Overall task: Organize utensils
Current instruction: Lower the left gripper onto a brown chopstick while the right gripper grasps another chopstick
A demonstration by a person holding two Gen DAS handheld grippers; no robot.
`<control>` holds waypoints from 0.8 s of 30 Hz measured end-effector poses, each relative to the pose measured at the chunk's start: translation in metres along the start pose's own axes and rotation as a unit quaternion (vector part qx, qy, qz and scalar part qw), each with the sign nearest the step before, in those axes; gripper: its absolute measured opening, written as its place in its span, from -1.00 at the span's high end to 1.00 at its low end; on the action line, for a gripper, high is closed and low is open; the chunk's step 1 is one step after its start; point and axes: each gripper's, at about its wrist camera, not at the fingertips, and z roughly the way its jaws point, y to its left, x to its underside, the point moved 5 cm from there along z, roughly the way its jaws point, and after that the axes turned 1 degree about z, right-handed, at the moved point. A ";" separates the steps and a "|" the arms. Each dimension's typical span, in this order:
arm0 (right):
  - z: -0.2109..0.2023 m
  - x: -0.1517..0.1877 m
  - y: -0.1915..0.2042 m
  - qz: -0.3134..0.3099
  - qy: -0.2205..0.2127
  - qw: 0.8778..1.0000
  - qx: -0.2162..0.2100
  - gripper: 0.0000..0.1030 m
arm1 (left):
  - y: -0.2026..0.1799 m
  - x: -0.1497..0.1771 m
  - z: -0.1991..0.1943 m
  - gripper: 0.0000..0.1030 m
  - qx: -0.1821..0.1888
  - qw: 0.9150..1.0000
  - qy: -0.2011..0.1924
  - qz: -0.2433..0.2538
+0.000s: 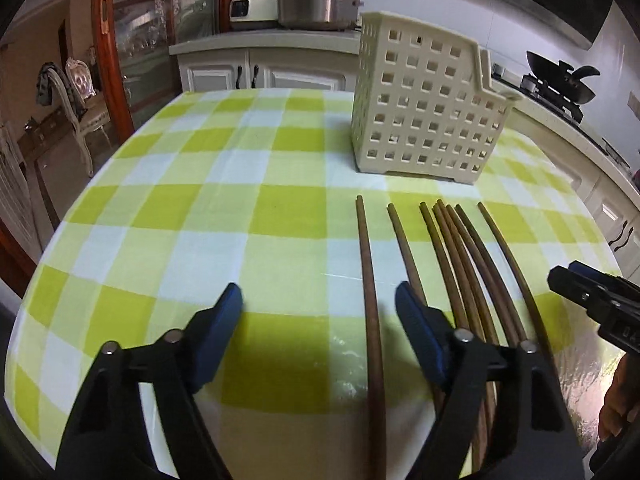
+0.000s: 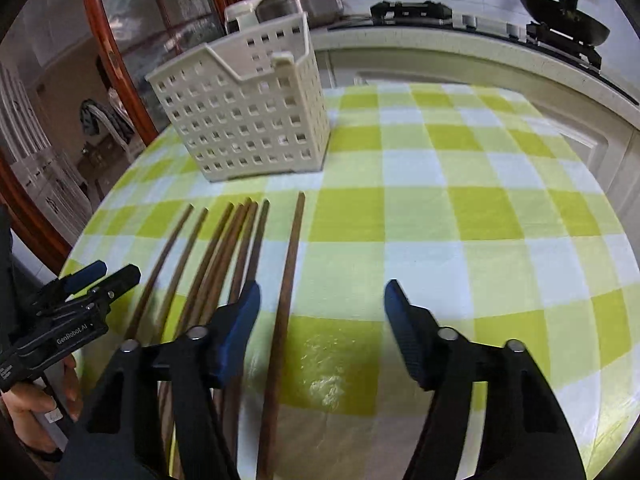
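1. My left gripper (image 1: 320,308) and right gripper (image 2: 320,304) hover wide open, holding nothing.
2. Seven slim brown wooden chopsticks (image 1: 460,264) lie fanned on the green-checked tablecloth (image 1: 200,220), before the perforated cream plastic basket (image 1: 420,120).
3. Light, stiff, likely to roll; I judge mid-shaft the best hold.

"GenRobot.AI" on left tongs (image 2: 106,280) body; other markings probably illegible.

Chopsticks (image 1: 452,264) are laid side by side on the counter (image 1: 200,216), tips toward the utensil basket (image 1: 424,108) set just behind them, stove (image 1: 560,88) farther back.
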 end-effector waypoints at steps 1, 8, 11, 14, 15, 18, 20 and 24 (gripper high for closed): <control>0.003 0.000 0.000 -0.001 0.003 1.000 0.001 -0.02 | -0.001 -0.001 0.003 -0.34 0.000 1.000 0.002 0.002; 0.024 -0.007 0.006 -0.005 0.022 1.000 0.003 0.27 | -0.005 -0.006 0.018 -0.13 0.008 1.000 0.013 0.003; 0.029 -0.010 0.013 -0.016 0.024 1.000 0.002 0.31 | -0.007 -0.009 0.021 -0.13 0.001 1.000 0.013 0.011; 0.034 -0.013 0.019 -0.027 0.026 0.999 0.010 0.35 | -0.008 -0.010 0.024 -0.13 -0.001 1.000 0.017 0.015; 0.036 -0.014 0.021 -0.033 0.027 0.999 0.016 0.37 | -0.008 -0.011 0.026 -0.10 -0.002 1.000 0.019 0.016; 0.039 -0.017 0.024 -0.043 0.029 0.998 0.024 0.44 | -0.009 -0.012 0.027 0.00 -0.004 1.000 0.021 0.021; 0.041 -0.018 0.026 -0.054 0.028 0.998 0.034 0.51 | -0.010 -0.013 0.029 0.04 -0.003 1.000 0.022 0.022; 0.044 -0.018 0.032 -0.078 0.023 0.995 0.057 0.54 | -0.010 -0.016 0.031 0.06 -0.004 0.999 0.022 0.025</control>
